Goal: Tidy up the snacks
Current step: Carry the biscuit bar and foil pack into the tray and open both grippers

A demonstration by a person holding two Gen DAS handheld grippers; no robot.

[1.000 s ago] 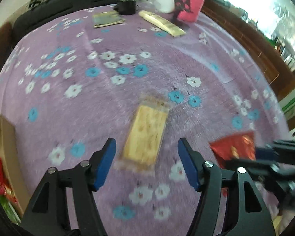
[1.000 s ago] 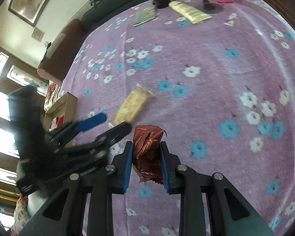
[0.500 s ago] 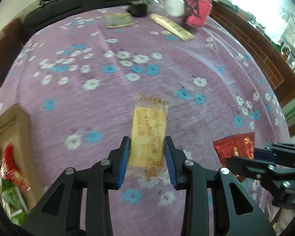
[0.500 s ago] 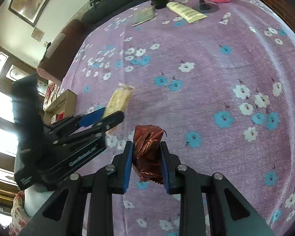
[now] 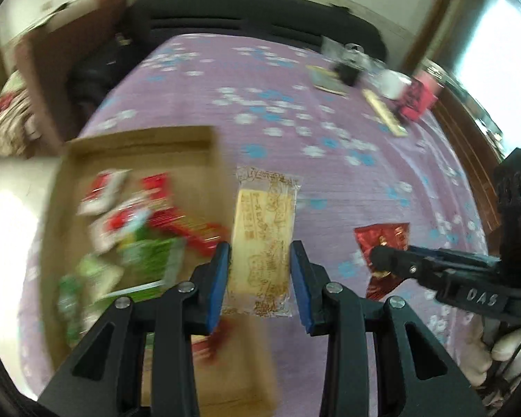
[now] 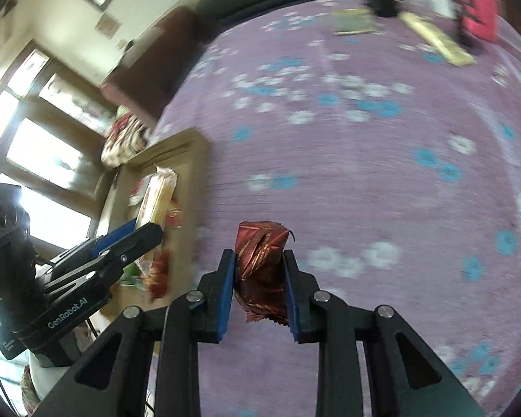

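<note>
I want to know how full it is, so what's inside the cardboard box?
The cardboard box holds a blurred pile of red, white and green snack packets. The yellow wafer pack and left tool cover its near corner.

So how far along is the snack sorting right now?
Done: several packets lie in the cardboard box. In hand: the left gripper holds a yellow cracker packet, the right gripper a red foil packet. Left: boxing both.

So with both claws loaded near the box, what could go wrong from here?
The left claw grips only the lower part of the yellow cracker packet, which could swing or slip. The cardboard box already holds a loose heap of snacks, so a drop may spill over. The right claw crumples the red packet.
</note>
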